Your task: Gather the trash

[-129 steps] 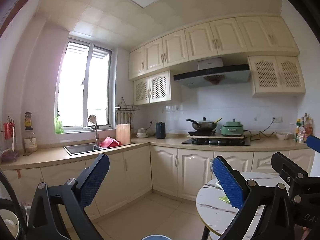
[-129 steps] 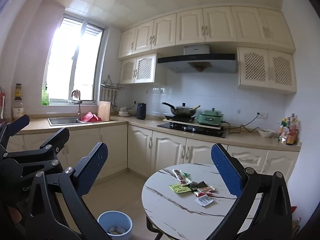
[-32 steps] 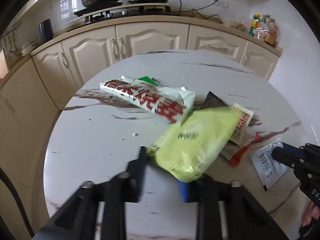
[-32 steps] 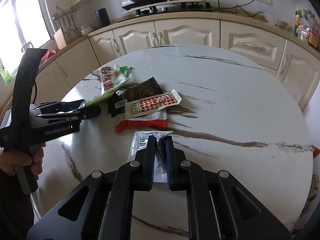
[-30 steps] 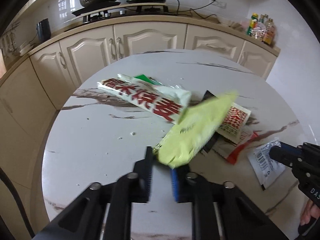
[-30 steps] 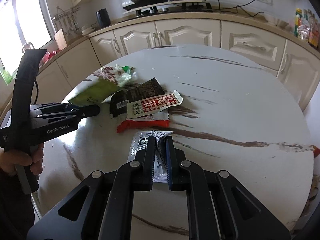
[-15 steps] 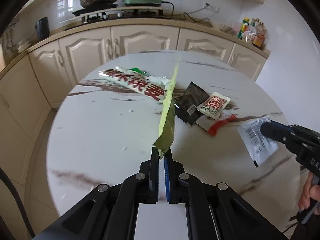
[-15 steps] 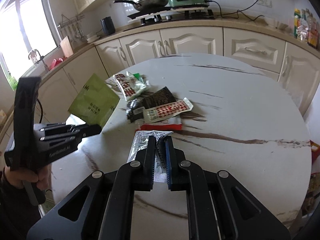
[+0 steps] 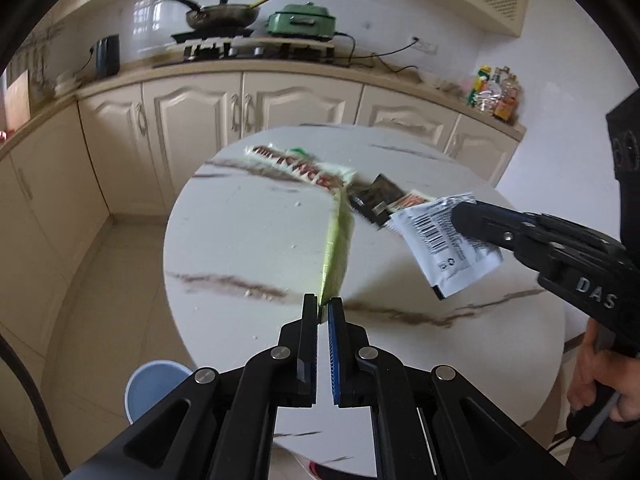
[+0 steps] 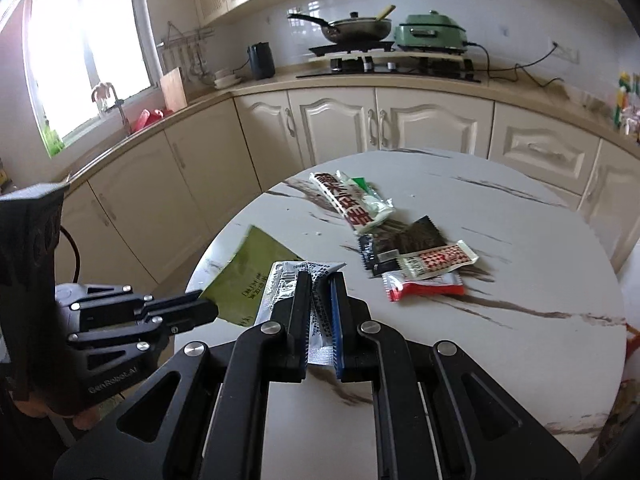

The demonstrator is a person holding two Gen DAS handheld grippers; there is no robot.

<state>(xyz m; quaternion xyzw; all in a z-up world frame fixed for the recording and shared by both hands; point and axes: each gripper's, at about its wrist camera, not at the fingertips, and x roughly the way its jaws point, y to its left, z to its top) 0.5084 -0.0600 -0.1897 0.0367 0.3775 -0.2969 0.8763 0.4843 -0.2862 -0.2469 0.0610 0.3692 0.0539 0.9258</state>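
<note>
My left gripper point(image 9: 323, 307) is shut on the green wrapper point(image 9: 338, 248), seen edge-on and lifted off the round marble table point(image 9: 248, 236); it shows flat in the right wrist view point(image 10: 248, 276). My right gripper point(image 10: 319, 280) is shut on the silver wrapper point(image 10: 286, 286), also held above the table; it shows in the left wrist view point(image 9: 444, 248). On the table lie a white-and-red wrapper point(image 10: 352, 200), a black wrapper point(image 10: 400, 246), a red-checked sachet point(image 10: 438, 260) and a red wrapper point(image 10: 424, 289).
A blue bin point(image 9: 154, 382) stands on the floor at the table's left, below my left gripper. Cream kitchen cabinets point(image 10: 360, 124) and a counter with a stove point(image 10: 384, 62) run behind the table.
Both grippers have pulled back and up from the table with their wrappers. The blue bin has come into the left wrist view.
</note>
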